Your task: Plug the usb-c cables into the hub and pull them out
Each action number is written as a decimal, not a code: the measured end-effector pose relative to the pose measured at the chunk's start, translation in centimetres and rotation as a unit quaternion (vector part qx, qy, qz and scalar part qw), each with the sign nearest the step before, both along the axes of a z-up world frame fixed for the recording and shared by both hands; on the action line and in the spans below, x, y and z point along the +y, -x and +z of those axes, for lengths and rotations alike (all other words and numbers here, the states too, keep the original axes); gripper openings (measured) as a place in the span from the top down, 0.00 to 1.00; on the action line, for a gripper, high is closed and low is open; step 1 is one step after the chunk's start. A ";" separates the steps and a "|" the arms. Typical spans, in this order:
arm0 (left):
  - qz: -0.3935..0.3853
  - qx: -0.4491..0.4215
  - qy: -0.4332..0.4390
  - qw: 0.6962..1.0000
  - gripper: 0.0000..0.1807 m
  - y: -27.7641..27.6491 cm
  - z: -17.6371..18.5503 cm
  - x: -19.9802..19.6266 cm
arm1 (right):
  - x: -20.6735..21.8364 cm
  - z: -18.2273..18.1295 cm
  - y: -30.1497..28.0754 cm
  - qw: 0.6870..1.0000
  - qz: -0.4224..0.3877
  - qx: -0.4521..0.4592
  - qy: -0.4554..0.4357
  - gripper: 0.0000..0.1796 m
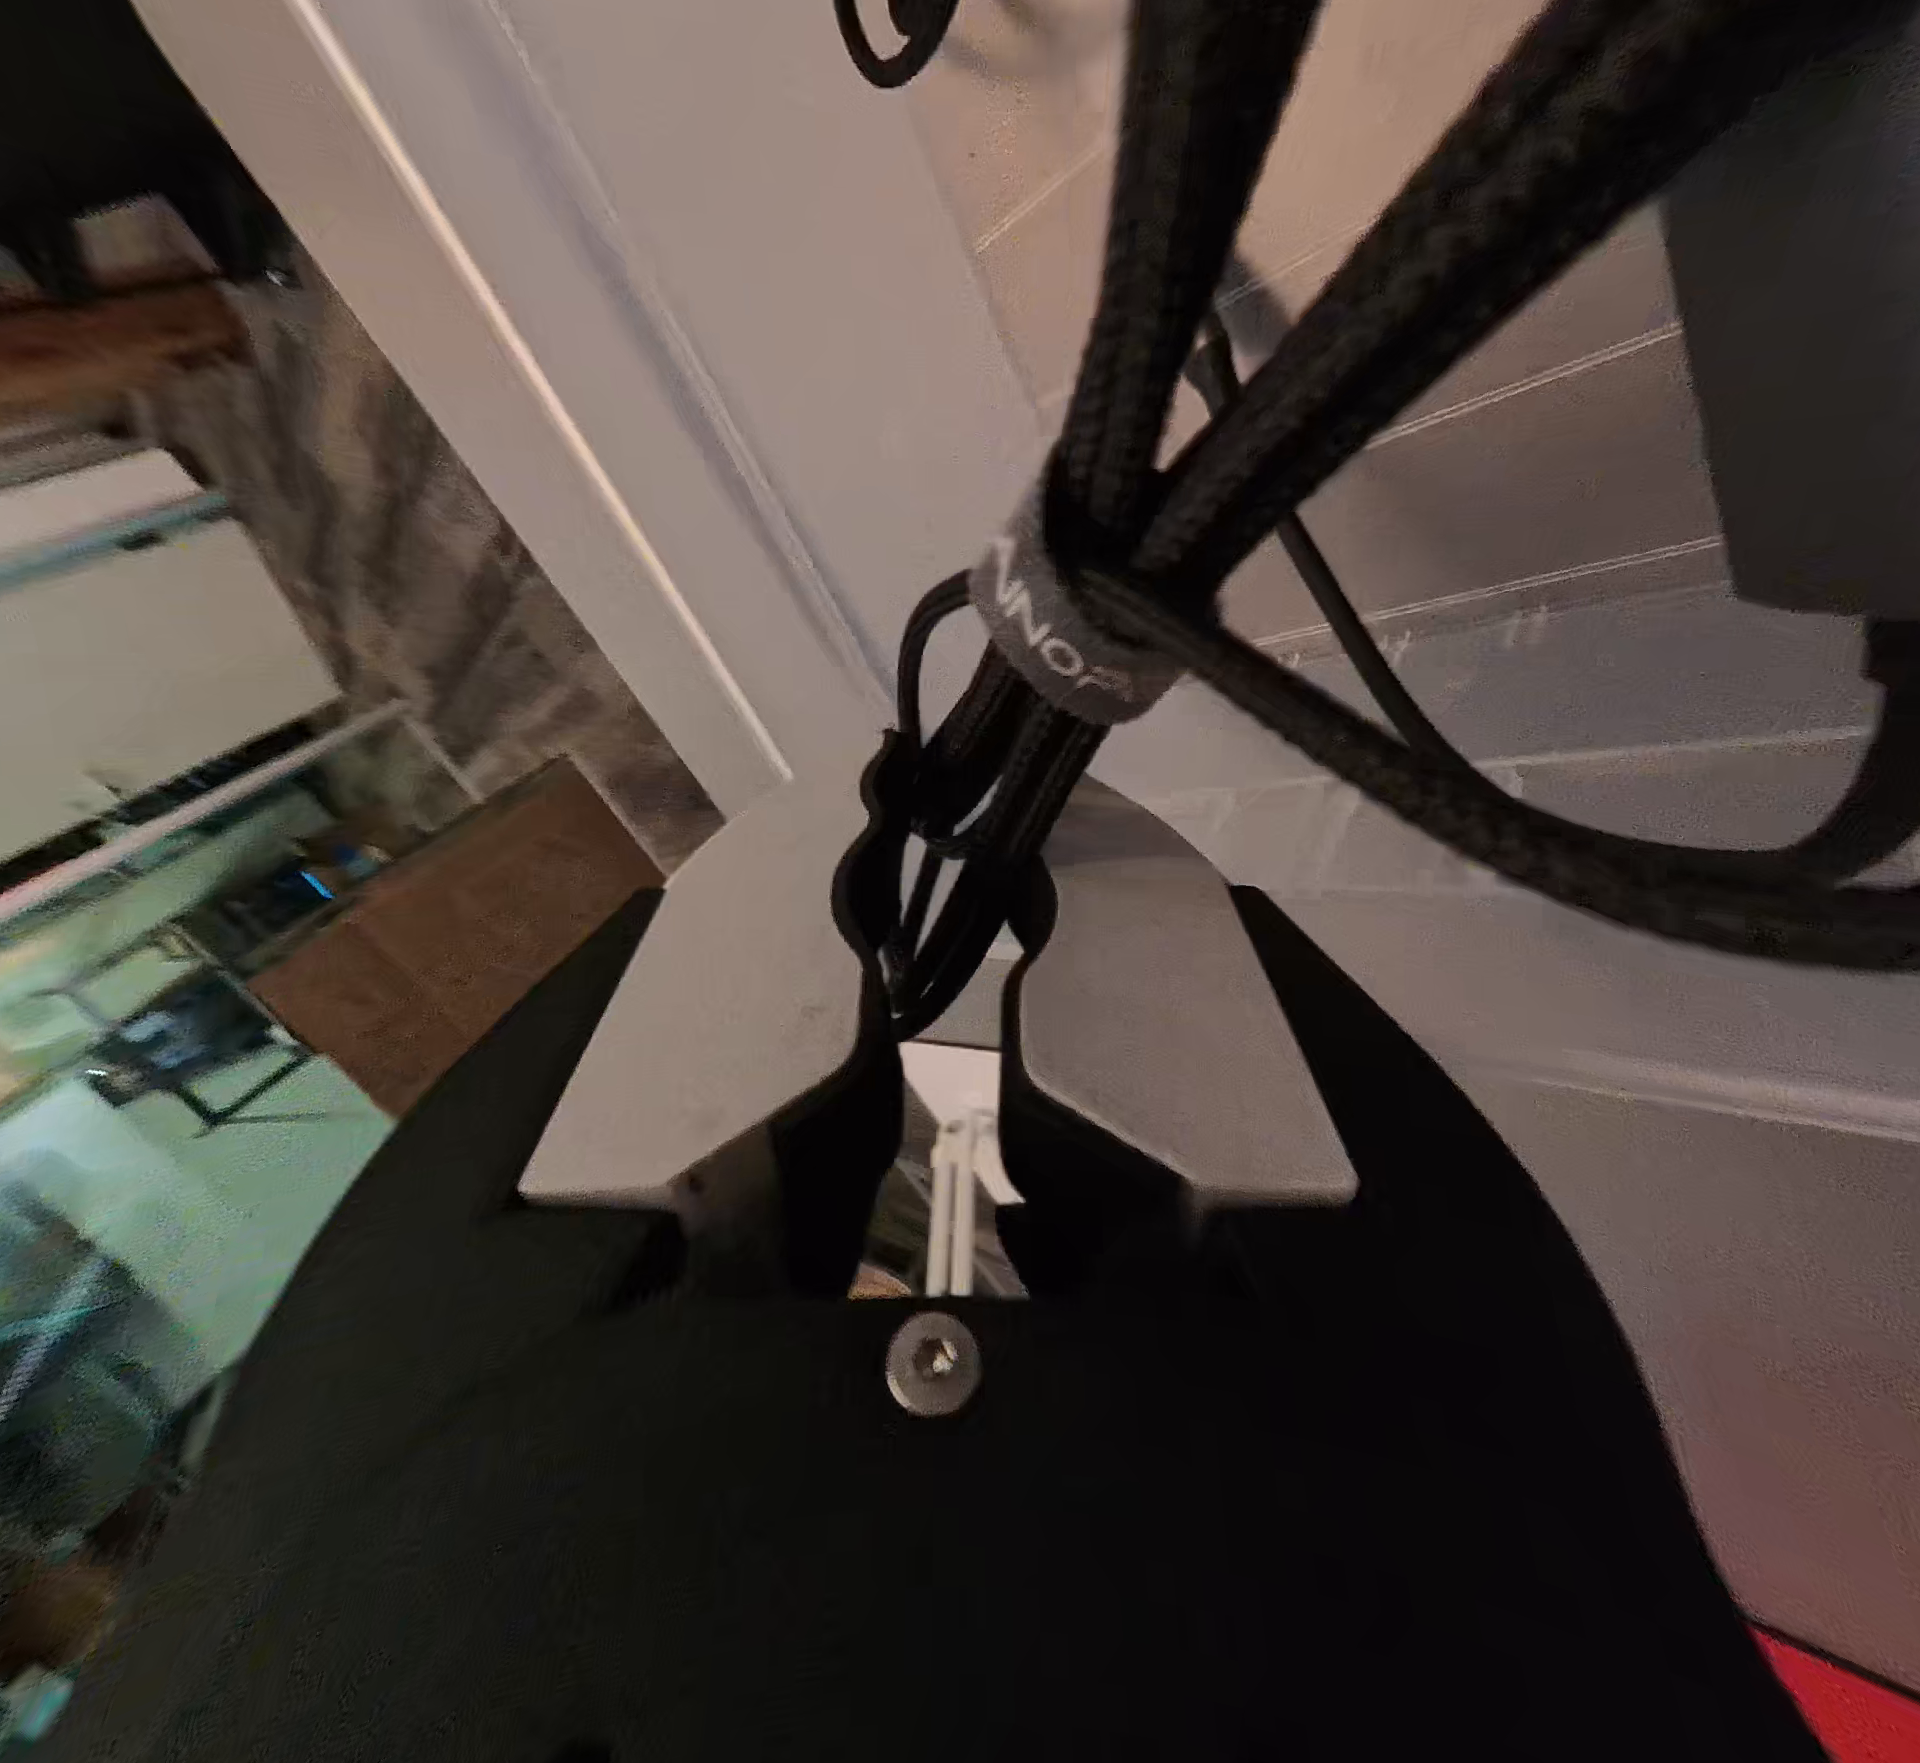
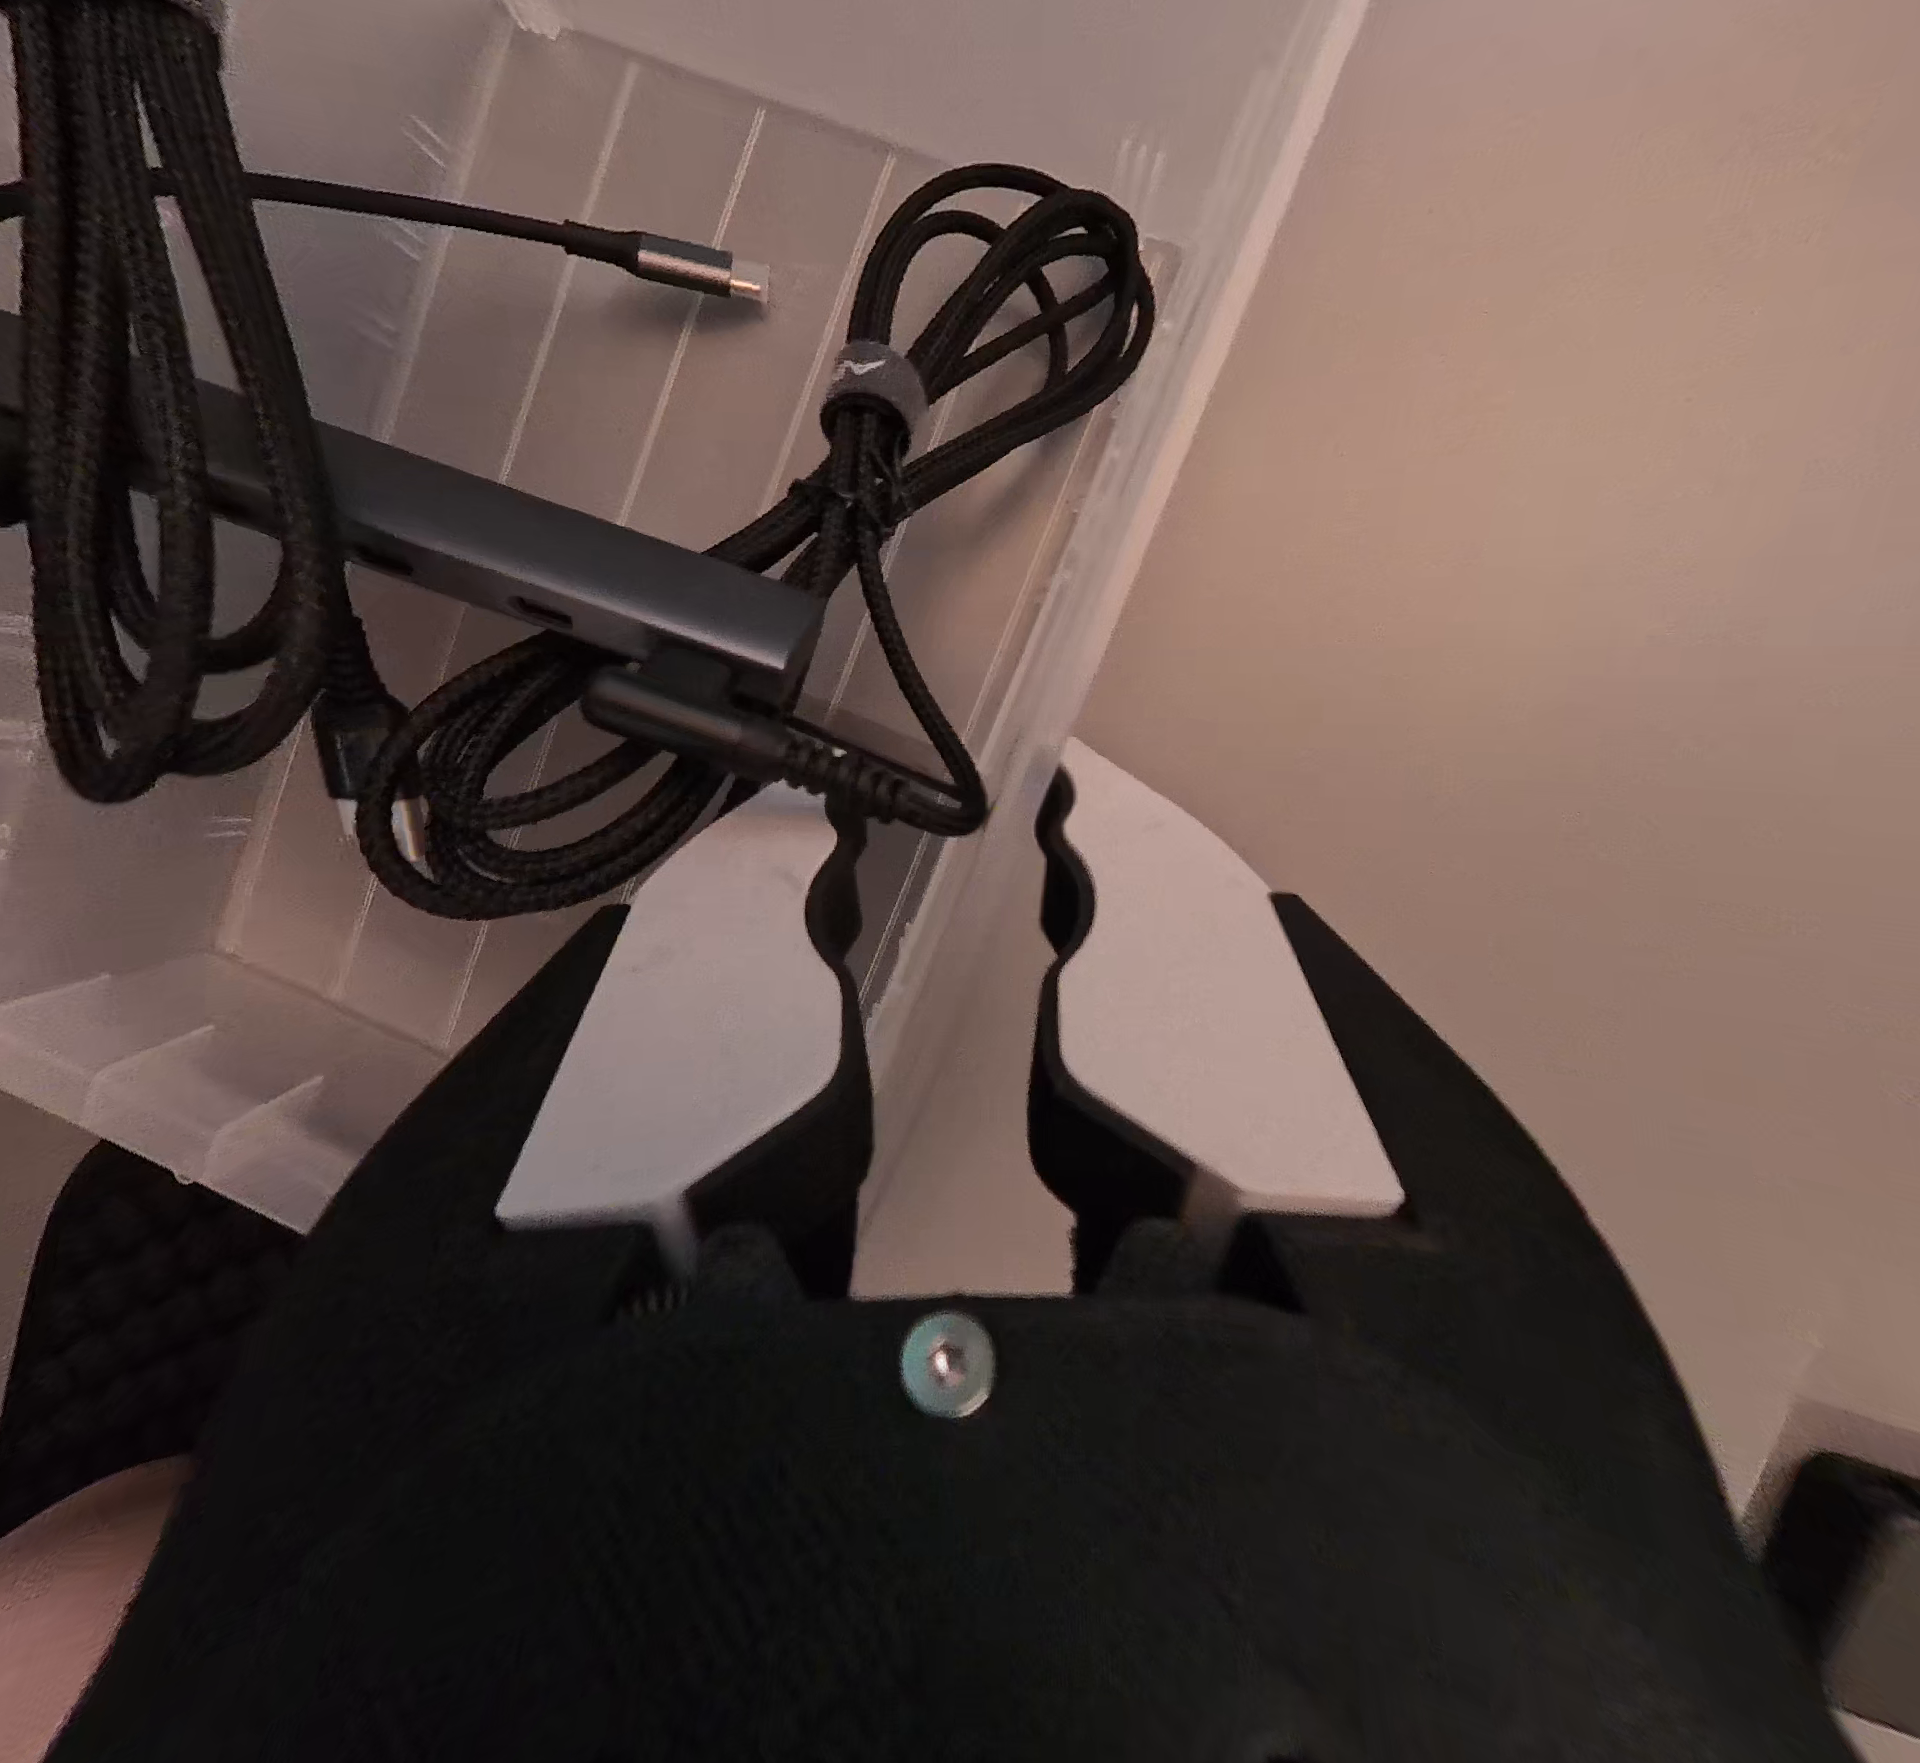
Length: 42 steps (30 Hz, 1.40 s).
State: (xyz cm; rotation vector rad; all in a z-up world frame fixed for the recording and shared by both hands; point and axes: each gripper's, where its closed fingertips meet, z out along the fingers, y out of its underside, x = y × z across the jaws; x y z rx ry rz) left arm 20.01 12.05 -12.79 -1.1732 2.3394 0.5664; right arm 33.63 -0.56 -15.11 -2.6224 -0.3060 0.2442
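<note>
left hand-held gripper pinched shut on a strapped bundle of braided cable, lifted at frame centre. right hand-held gripper parted, empty, just below the angled plug seated in the hub, mid-left, inside a clear bin on the white bench. cable looks light, floppy, grippy; the plug's stiff shell is likely the best hold, not the cord.

Black braided woven-pattern cable bundle, grey fabric strap, dark grey metal hub, translucent frosted plastic bin, white desk
</note>
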 end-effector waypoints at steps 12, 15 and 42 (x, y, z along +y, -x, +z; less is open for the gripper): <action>0.120 -0.094 0.110 0.982 0.77 2.4 3.5 1.1 | -0.5 4.0 -2.0 0.995 -0.072 -0.002 -0.072 0.69; 0.124 -0.105 0.120 0.979 0.75 2.4 3.3 1.0 | -1.1 3.8 -1.8 0.996 -0.062 -0.014 -0.057 0.72; 0.175 -0.180 0.236 0.939 0.63 2.9 6.7 -0.2 | 4.2 5.4 9.5 0.969 0.167 0.132 -0.121 0.94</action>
